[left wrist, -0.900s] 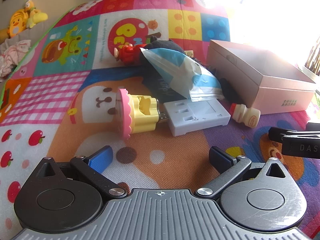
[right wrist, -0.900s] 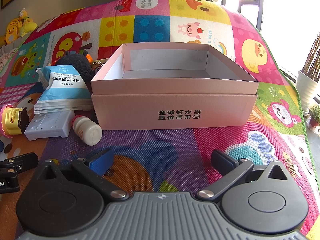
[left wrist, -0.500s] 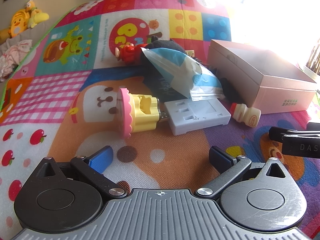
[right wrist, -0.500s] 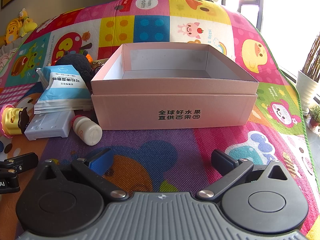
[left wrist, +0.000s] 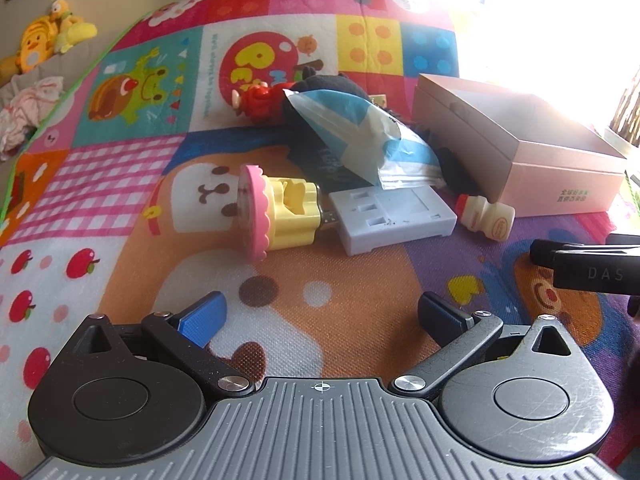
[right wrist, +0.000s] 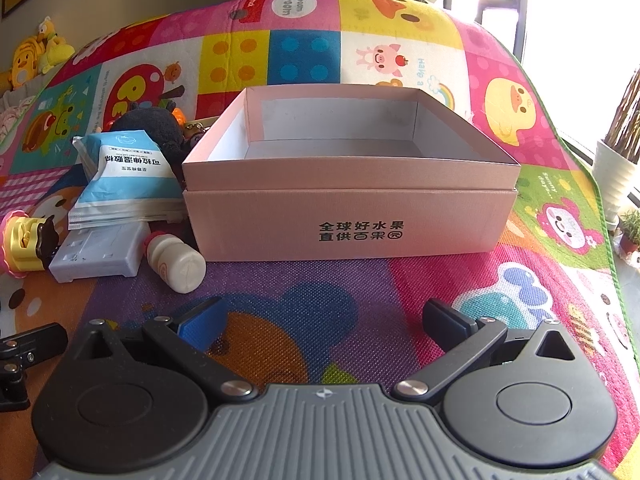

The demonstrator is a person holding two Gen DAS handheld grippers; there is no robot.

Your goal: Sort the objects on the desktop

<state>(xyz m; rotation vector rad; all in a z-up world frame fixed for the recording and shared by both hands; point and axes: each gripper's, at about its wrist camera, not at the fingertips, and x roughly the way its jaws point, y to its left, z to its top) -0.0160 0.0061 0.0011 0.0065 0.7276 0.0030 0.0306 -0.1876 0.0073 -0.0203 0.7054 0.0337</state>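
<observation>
An open, empty pink box [right wrist: 352,220] stands on the play mat, also in the left wrist view [left wrist: 520,148]. To its left lie a small white bottle [right wrist: 176,258] [left wrist: 486,218], a grey power adapter [left wrist: 392,212] [right wrist: 100,254], a yellow and pink toy [left wrist: 276,212] [right wrist: 22,242], a blue and white packet [left wrist: 360,140] [right wrist: 124,178], a black plush [right wrist: 154,126] and a red toy [left wrist: 258,100]. My left gripper [left wrist: 320,314] is open and empty, short of the yellow toy. My right gripper [right wrist: 324,320] is open and empty in front of the box.
The colourful play mat [left wrist: 120,184] covers the surface. Yellow plush toys [left wrist: 44,44] and a cloth heap [left wrist: 24,112] sit at its far left edge. A potted plant [right wrist: 618,168] stands off the mat at right. The right gripper's body [left wrist: 592,264] shows at the left view's right edge.
The left wrist view has shifted very slightly; nothing on the mat has moved. The right gripper has not moved.
</observation>
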